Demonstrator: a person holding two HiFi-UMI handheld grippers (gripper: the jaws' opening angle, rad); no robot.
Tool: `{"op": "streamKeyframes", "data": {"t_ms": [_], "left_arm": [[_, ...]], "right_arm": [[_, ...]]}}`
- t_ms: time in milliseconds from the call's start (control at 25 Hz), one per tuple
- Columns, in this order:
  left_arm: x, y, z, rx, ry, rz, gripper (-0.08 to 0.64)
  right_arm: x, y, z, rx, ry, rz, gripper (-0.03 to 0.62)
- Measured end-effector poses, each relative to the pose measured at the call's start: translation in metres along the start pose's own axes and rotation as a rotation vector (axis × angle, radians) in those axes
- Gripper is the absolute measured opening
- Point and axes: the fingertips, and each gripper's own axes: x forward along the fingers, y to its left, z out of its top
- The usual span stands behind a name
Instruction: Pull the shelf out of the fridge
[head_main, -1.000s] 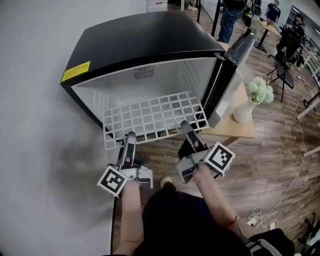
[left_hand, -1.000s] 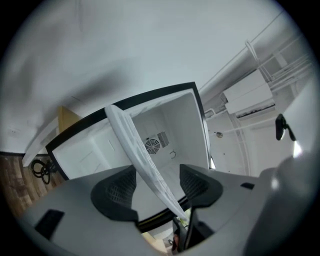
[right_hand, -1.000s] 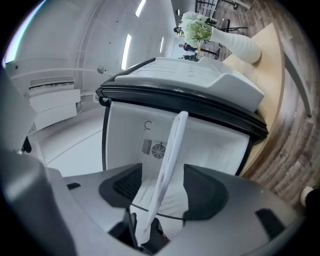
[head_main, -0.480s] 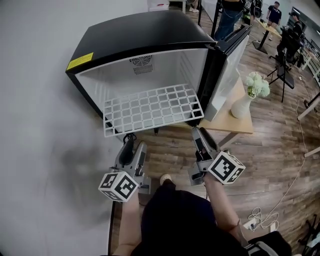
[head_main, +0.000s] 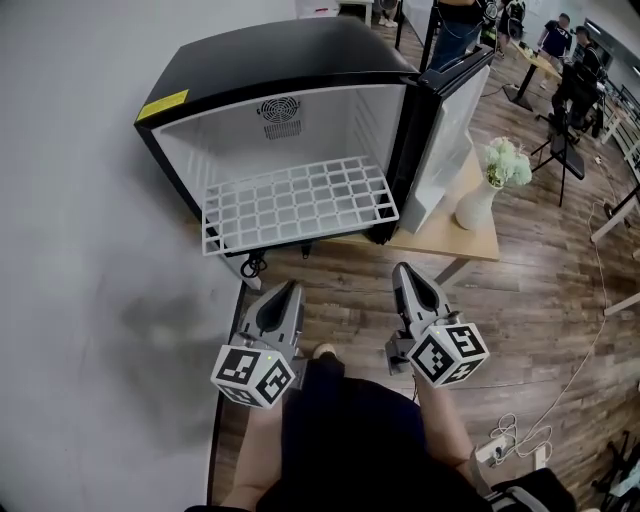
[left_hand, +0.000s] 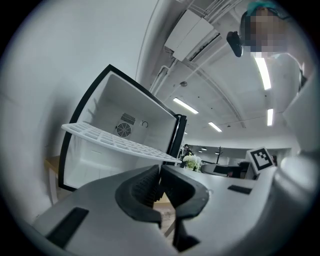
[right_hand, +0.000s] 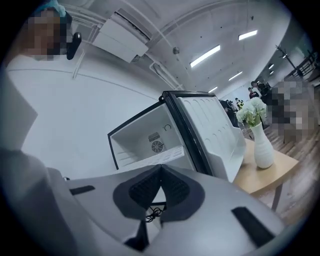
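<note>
1. The shelf (head_main: 298, 203) is a white grid of square cells. It sits partway out of the fridge (head_main: 280, 60), with its front edge jutting past the opening and its back still inside the white cabinet.
2. Your head view shows the grid from above. The left gripper view shows the shelf (left_hand: 120, 142) almost edge-on, as a thin slab reaching out of the cabinet with the round fan grille (left_hand: 123, 130) on the back wall above it.
3. Your right gripper view shows only a strip of the shelf (right_hand: 150, 157). It also shows the moulded inner face of the open door (right_hand: 215, 135).
4. Your left gripper (head_main: 289, 288) and right gripper (head_main: 402, 270) hang over the wood floor (head_main: 340, 290), on your side of the shelf and apart from it.
5. Both pairs of jaws have just been closing. The left gripper's (left_hand: 159, 170) ribbed pads are pressed together with nothing between them, and the right gripper's (right_hand: 161, 167) tips also meet on nothing.
6. The fridge is black outside, with a yellow label (head_main: 163, 105) on its top front edge.
7. A small wooden table (head_main: 455, 240) stands beside the door. On it is a white vase (head_main: 472, 205) holding white flowers (head_main: 503, 160).
8. A dark cable (head_main: 252, 266) lies coiled on the floor below the shelf's left corner.
</note>
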Motion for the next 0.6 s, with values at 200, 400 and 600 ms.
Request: {"op": "streamKeyframes", "data": {"t_ms": [200,400,600], "left_arm": [[-0.001,-0.013,-0.006,0.014,0.008,-0.016,0.014],[0.000,-0.014,-0.007,0.043,0.005,-0.007,0.011],[-0.001,-0.013,-0.008,0.069,0.009,0.001,0.011]], "right_arm": [[-0.010,-0.001,-0.005,-0.053,0.018,-0.011,-0.009],[-0.013,-0.002,-0.006,-0.054,0.015,-0.017,-0.009],[-0.014,0.002,-0.010,-0.040,0.024,-0.008,-0.009]]}}
